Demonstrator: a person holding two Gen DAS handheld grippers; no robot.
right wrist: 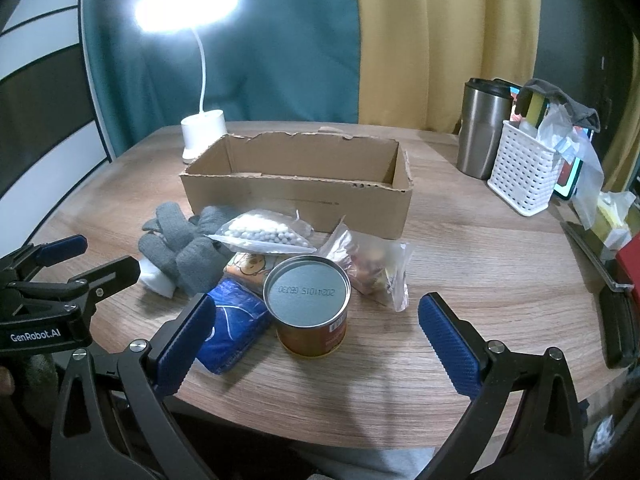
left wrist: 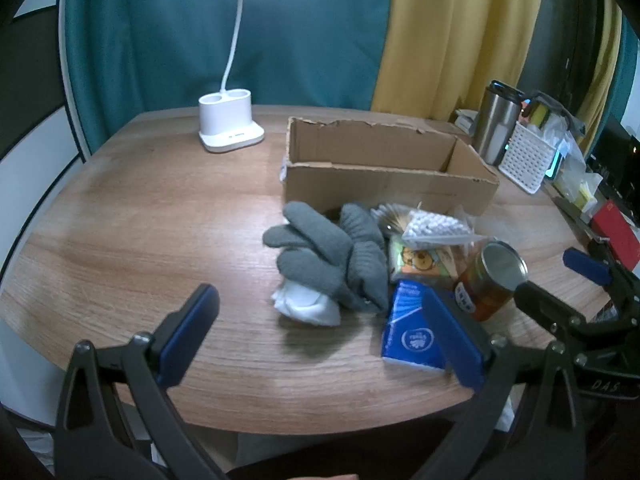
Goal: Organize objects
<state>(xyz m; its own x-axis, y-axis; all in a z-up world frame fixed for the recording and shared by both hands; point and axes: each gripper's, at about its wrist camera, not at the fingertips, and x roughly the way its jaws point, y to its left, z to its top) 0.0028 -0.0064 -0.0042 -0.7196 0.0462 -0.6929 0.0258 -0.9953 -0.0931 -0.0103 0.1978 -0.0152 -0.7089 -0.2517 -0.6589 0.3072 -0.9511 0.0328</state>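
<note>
- The left claw hangs wide open over the near edge of the wooden worktop, holding nothing; its right finger overlaps the blue tissue pack in the left wrist view, though contact cannot be told.
- The right claw is likewise spread wide and empty, its fingers on either side of the tin can without touching it.
- The can stands upright with its grey lid up, at 12 o'clock from the right claw.
- The tissue pack lies just beside the can, at its 9 o'clock in the right wrist view.
- The grey gloves are heaped on a white cloth, at 10 o'clock from the can.
- A clear bag of white beads rests on the pile at the can's 11 o'clock, above an orange cartoon packet.
- Another clear bag with mixed contents lies at the can's 2 o'clock.
- The open cardboard box sits behind the pile at 12 o'clock.
- A white desk lamp, lit, stands at the box's 10 o'clock.
- A steel tumbler and a white perforated basket stand at 2 o'clock, well apart from the pile.
</note>
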